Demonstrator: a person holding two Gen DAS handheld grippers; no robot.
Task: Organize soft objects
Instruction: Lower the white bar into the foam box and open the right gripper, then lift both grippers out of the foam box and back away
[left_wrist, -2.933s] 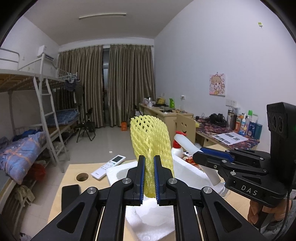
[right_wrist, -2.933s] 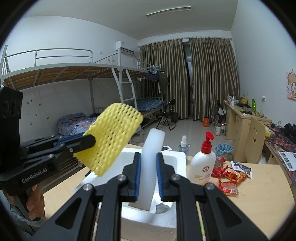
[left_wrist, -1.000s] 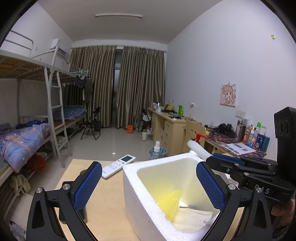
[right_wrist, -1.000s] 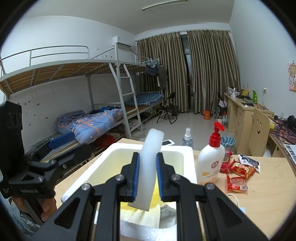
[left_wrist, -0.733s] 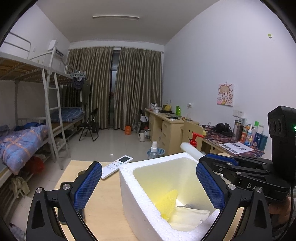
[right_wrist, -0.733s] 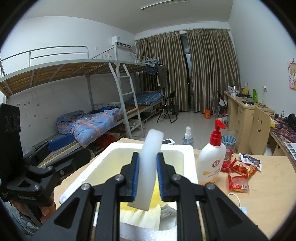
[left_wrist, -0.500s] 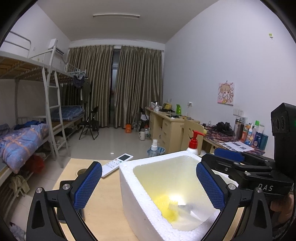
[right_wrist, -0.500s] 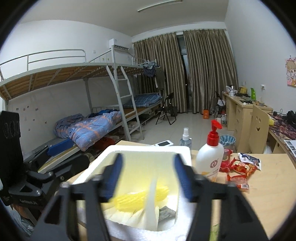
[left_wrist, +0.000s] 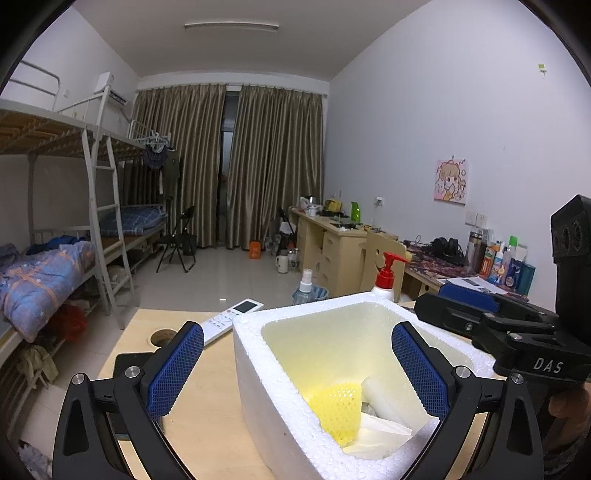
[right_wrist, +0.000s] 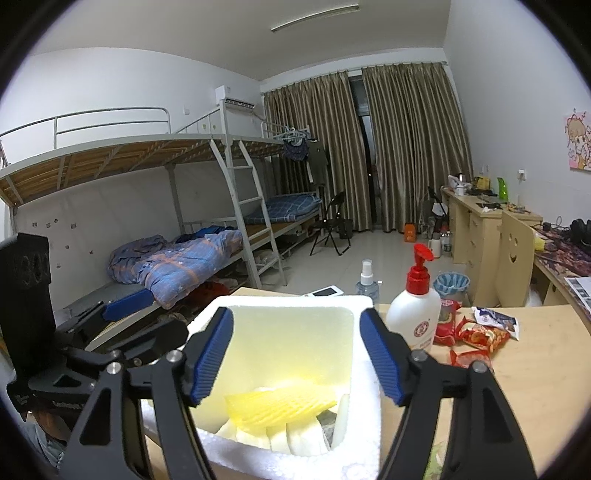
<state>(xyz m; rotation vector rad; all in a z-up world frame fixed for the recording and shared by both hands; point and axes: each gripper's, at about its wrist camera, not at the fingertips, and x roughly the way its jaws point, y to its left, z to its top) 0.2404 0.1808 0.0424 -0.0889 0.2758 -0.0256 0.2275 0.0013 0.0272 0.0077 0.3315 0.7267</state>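
Dorm desk underneath, both grippers hang over the foam box (left_wrist: 258, 354). Right gripper (right_wrist: 297, 352) is opening, empty; left gripper (left_wrist: 297, 363) is spread, empty. Yellow foam net (left_wrist: 338, 408) and white foam roll (left_wrist: 384, 400) lie inside, probably light and squashy; pinch gently mid-body.

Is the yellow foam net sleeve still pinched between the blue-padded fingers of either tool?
No, the yellow foam net sleeve lies loose inside the white polystyrene box, touched by neither the left gripper nor the right gripper.
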